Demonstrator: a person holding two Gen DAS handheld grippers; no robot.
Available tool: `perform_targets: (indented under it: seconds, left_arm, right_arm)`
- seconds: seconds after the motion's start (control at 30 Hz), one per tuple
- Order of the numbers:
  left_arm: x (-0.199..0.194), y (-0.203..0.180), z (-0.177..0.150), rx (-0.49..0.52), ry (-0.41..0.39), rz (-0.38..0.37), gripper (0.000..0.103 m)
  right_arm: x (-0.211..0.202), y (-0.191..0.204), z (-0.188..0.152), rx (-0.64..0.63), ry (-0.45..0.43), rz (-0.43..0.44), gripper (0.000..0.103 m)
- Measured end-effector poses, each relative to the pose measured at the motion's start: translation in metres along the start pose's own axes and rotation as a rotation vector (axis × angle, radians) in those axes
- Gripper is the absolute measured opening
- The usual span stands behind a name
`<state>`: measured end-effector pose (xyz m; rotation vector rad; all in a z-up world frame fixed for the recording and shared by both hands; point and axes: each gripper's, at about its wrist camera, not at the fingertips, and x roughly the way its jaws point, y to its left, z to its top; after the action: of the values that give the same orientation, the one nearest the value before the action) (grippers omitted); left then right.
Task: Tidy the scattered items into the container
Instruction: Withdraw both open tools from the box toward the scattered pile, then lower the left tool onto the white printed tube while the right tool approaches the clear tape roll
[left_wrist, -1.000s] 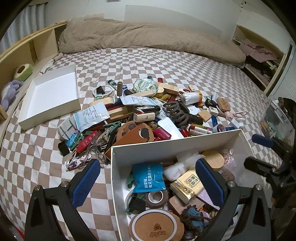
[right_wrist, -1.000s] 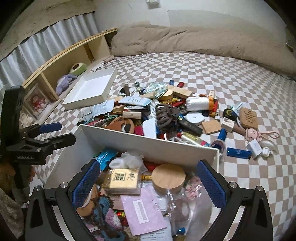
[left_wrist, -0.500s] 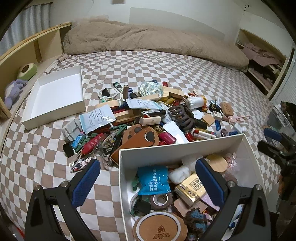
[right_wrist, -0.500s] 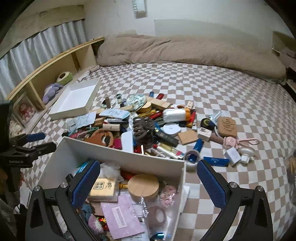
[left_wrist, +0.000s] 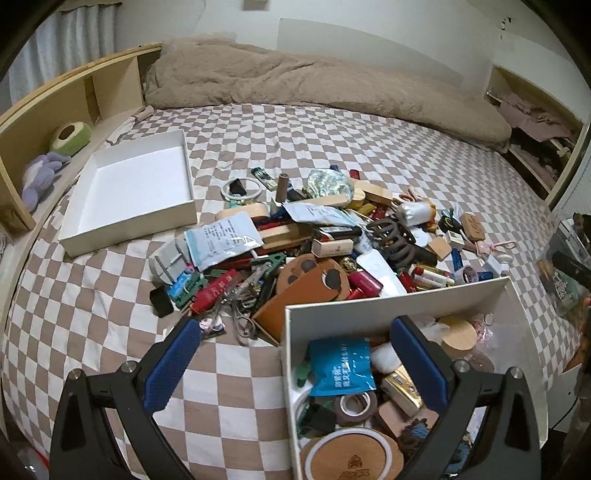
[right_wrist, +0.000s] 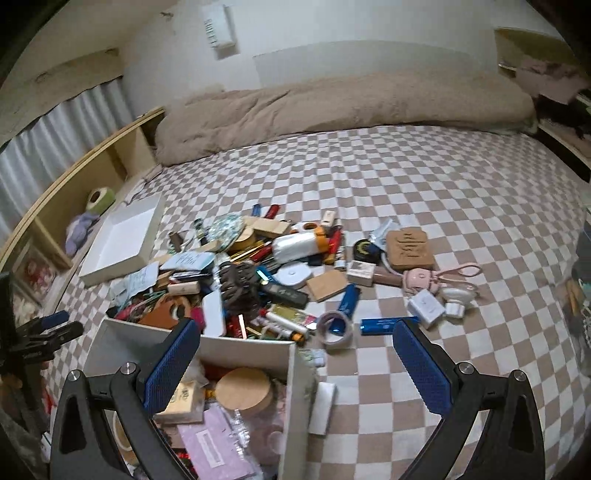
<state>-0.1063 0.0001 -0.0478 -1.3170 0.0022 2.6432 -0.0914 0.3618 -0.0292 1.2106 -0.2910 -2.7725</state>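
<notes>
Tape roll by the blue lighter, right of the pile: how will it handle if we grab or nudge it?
The tape roll lies flat on the bedsheet, so it probably won't roll unless tipped onto its edge. It's a hollow ring, likely light and stiff. The soft bed may let it sink or tilt if pressed from above.

Full box (left_wrist: 388, 301) nearest, clutter pile (left_wrist: 314, 240) behind, empty lid (left_wrist: 129, 206) far left.

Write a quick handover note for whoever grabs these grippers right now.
Left gripper: open, nothing held, over the near box's left wall.
Right gripper: open, nothing held, over the box's right wall.
Box: already holds a good number of items, such as a wooden lid and a blue packet.
Left to do: the big pile on the checkered bed. The second white box is empty.
</notes>
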Motion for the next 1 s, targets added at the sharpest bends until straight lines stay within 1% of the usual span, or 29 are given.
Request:
perform_targets:
  seconds: [0.13,0.23,0.3,0.37,0.43,0.53,0.67,0.73,0.8,0.87,0.93,1.0]
  left_arm:
    - [0.000,0.010,0.003,-0.011,-0.014,0.028,0.103]
    - [0.002,0.021,0.005,-0.031,-0.021,0.033,0.103]
    - [0.004,0.029,0.004,-0.046,-0.027,0.030,0.103]
    - [0.006,0.040,0.003,-0.079,-0.035,0.037,0.103]
    - [0.010,0.052,0.003,-0.114,-0.029,0.046,0.103]
    - [0.013,0.071,0.004,-0.159,-0.018,0.070,0.103]
    - [0.017,0.095,0.007,-0.209,-0.005,0.098,0.103]
    - [0.019,0.109,0.011,-0.250,0.003,0.097,0.103]
    - [0.017,0.121,0.017,-0.277,0.001,0.099,0.103]
    - [0.017,0.128,0.022,-0.283,-0.004,0.099,0.103]
    - [0.019,0.135,0.028,-0.291,0.002,0.087,0.103]
    - [0.024,0.139,0.031,-0.302,0.014,0.076,0.103]
  right_arm:
    - [-0.002,-0.015,0.004,0.006,-0.021,-0.027,0.103]
    - [-0.002,-0.026,0.006,0.026,-0.035,-0.055,0.103]
    - [-0.001,-0.037,0.008,0.058,-0.042,-0.084,0.103]
    - [-0.002,-0.048,0.009,0.099,-0.063,-0.081,0.103]
    - [-0.001,-0.060,0.011,0.143,-0.064,-0.080,0.103]
    - [0.005,-0.076,0.014,0.204,-0.051,-0.064,0.103]
    - [0.019,-0.094,0.023,0.242,-0.016,-0.109,0.103]
    - [0.025,-0.102,0.026,0.257,-0.006,-0.119,0.103]
    - [0.036,-0.114,0.028,0.293,0.027,-0.089,0.103]
    - [0.046,-0.124,0.029,0.343,0.055,-0.055,0.103]
    - [0.053,-0.131,0.029,0.371,0.053,-0.045,0.103]
    - [0.061,-0.136,0.029,0.384,0.055,-0.056,0.103]
